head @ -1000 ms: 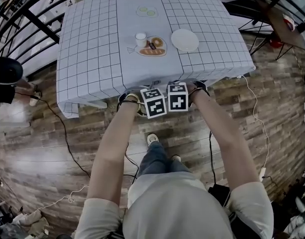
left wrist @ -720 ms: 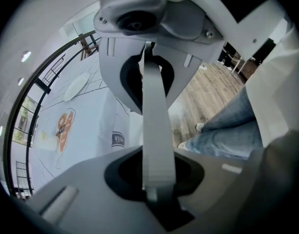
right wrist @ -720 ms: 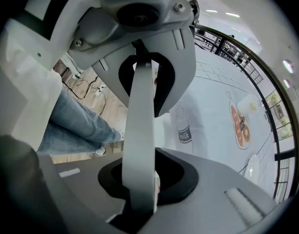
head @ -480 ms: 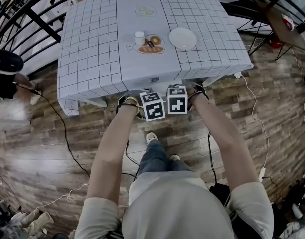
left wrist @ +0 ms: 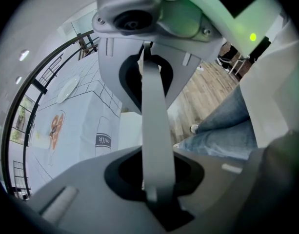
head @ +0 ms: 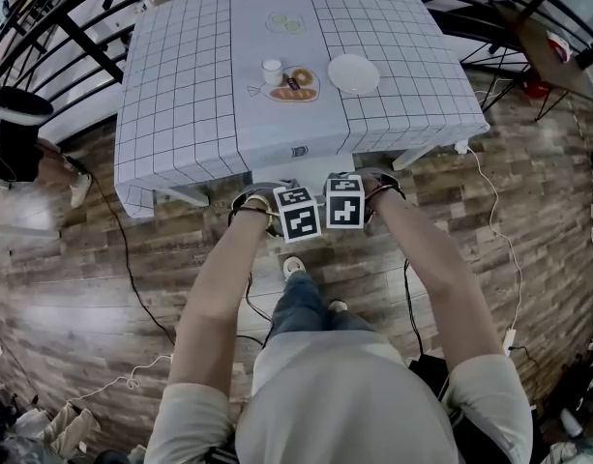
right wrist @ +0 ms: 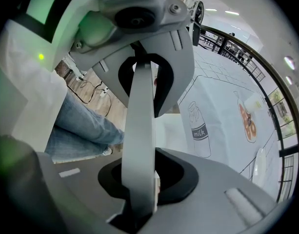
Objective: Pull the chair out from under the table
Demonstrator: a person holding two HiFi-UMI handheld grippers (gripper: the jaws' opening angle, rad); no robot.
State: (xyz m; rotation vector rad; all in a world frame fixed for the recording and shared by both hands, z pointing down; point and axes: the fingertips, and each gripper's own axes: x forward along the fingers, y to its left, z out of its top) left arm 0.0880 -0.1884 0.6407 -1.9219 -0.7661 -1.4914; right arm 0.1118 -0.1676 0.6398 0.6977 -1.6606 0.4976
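Note:
The table wears a white gridded cloth and carries a plate, a cup and a dish of food. Just off its near edge a pale part of the chair shows between cloth and hands. Side by side over it, both pointing steeply down, are my left gripper and right gripper. In the left gripper view a grey strip of the chair's back runs between the jaws of the left gripper. The right gripper is likewise shut on that strip.
The person's jeans leg and shoe stand right behind the grippers. Cables trail over the wooden floor on the left, another cable on the right. Black railings run behind the table. A dark stool stands at far left.
Both grippers have drawn back from the table's edge towards the person, keeping their hold; more of the pale chair part shows between cloth and hands.

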